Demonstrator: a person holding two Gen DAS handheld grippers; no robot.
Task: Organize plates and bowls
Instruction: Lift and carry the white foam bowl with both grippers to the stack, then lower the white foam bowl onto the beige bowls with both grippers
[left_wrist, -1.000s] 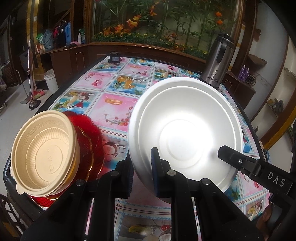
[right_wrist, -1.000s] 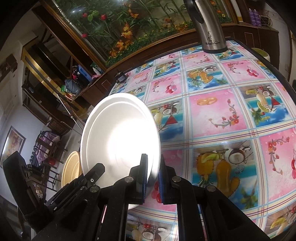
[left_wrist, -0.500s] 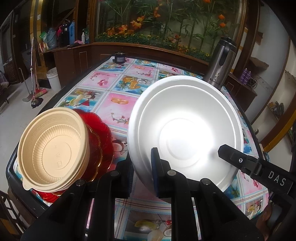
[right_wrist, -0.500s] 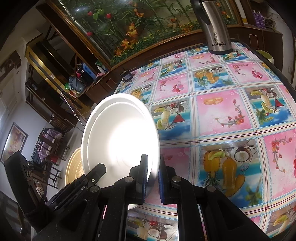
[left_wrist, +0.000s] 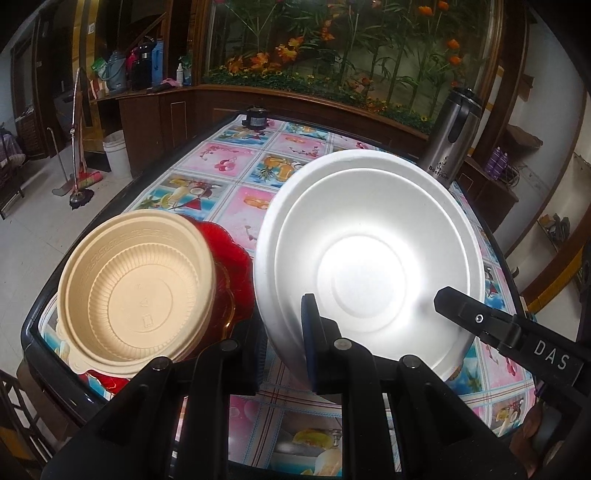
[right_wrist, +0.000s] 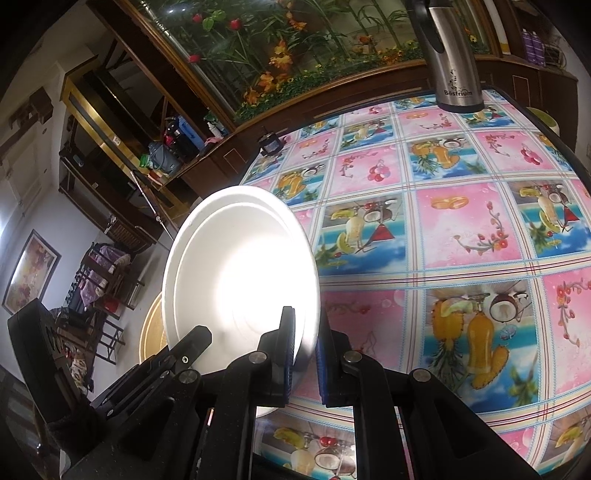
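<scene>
At the bench's near edge, both tools stay clamped on the white bowl (left_wrist: 369, 258): left tool (left_wrist: 284, 343) at its seven o'clock, right tool (right_wrist: 304, 354) opposite. It has drifted toward the tan bowl (left_wrist: 136, 291) at nine o'clock, likely for stacking.

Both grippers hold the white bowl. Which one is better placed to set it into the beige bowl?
Left. Its gripper grips the white bowl on the rim nearest the beige bowl; the right gripper holds the far rim.

The setting is a home dining room: a table (left_wrist: 236, 206) under a fruit-print cloth, wooden cabinets (left_wrist: 155, 118), a planter of artificial flowers (left_wrist: 332, 55), a framed picture (right_wrist: 29, 269).
</scene>
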